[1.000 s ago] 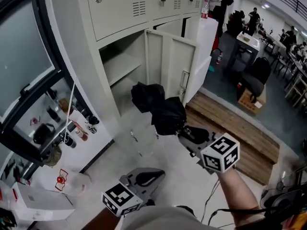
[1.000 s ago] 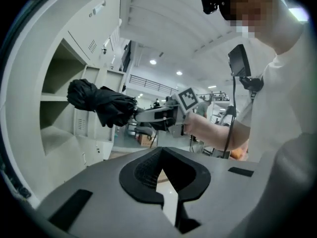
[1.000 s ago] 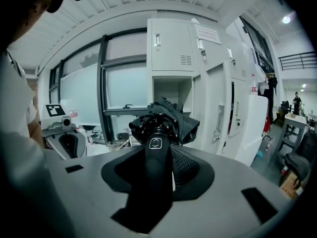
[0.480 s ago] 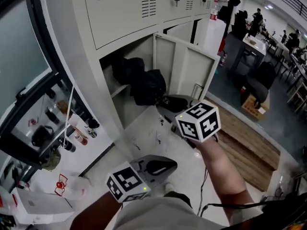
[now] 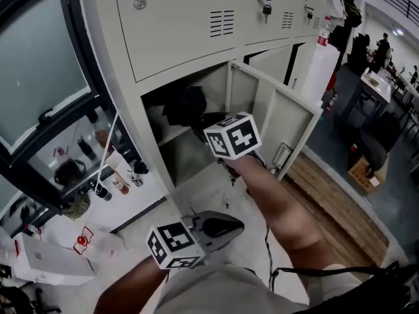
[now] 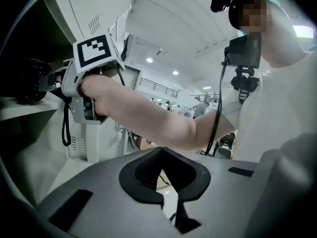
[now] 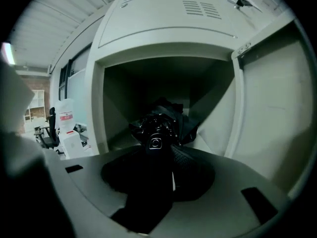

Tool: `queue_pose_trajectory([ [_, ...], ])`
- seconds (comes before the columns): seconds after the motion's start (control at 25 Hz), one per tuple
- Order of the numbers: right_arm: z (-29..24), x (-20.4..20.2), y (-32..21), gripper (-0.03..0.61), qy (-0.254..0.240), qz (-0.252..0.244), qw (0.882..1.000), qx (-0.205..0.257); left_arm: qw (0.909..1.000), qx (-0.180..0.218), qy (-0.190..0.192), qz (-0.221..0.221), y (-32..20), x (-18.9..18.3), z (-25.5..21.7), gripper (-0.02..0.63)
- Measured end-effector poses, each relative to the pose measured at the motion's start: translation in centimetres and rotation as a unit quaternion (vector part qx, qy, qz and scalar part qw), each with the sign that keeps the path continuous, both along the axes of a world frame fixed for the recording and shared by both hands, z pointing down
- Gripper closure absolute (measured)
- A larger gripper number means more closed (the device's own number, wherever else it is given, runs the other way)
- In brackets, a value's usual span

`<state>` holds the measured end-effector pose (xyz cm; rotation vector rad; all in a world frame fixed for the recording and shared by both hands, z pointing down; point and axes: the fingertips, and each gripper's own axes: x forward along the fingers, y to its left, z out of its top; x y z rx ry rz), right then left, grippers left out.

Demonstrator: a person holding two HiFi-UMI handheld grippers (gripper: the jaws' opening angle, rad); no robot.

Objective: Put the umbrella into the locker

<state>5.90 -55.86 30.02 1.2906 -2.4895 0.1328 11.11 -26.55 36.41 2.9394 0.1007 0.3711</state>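
The black folded umbrella (image 5: pixel 185 104) lies with its canopy inside the open locker (image 5: pixel 190 77), over the inner shelf (image 5: pixel 171 136). In the right gripper view the umbrella (image 7: pixel 161 119) points into the dark compartment, and its handle runs back between the jaws. My right gripper (image 5: pixel 213 124) reaches into the locker mouth, shut on that handle; its marker cube hides the fingertips in the head view. My left gripper (image 5: pixel 211 227) hangs low near my body, shut with nothing in it. In the left gripper view its pads (image 6: pixel 166 170) meet, and the right arm crosses above them.
The locker's door (image 5: pixel 281 126) stands open to the right of the compartment. A glass-front cabinet (image 5: pixel 59 103) with bottles (image 5: pixel 121 182) is on the left. A white box (image 5: pixel 46 260) sits on the floor, and a wooden platform (image 5: pixel 334 201) lies to the right.
My right gripper has carried the umbrella up and forward, from in front of the locker into its open compartment. The left gripper has shifted a little forward, staying low.
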Motion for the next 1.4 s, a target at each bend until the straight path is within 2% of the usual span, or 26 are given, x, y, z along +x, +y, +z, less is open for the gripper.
queue_pose_trajectory([
  [0.4,1.4,-2.4,-7.4,0.425,0.02,-0.004,1.0,-0.013,0.9978,-0.002,0.003,-0.066,-2.9,0.5,0.1,0.603],
  [0.68,2.8,-3.4,-9.5,0.425,0.038,-0.004,0.999,-0.02,0.9983,-0.008,-0.01,-0.056,-3.4,1.2,0.4,0.603],
  [1.04,3.4,-3.7,-10.5,0.425,0.031,-0.005,0.999,-0.027,0.9979,-0.019,0.004,-0.061,-4.1,1.4,0.0,0.603],
  [1.24,2.8,-3.4,-10.5,0.423,0.016,-0.006,1.0,-0.011,0.9978,-0.021,0.007,-0.063,-3.9,1.3,0.0,0.603],
  [1.4,1.9,-3.2,-9.9,0.393,0.015,-0.012,1.0,0.003,0.9977,-0.019,0.006,-0.064,-3.6,1.4,0.0,0.603],
])
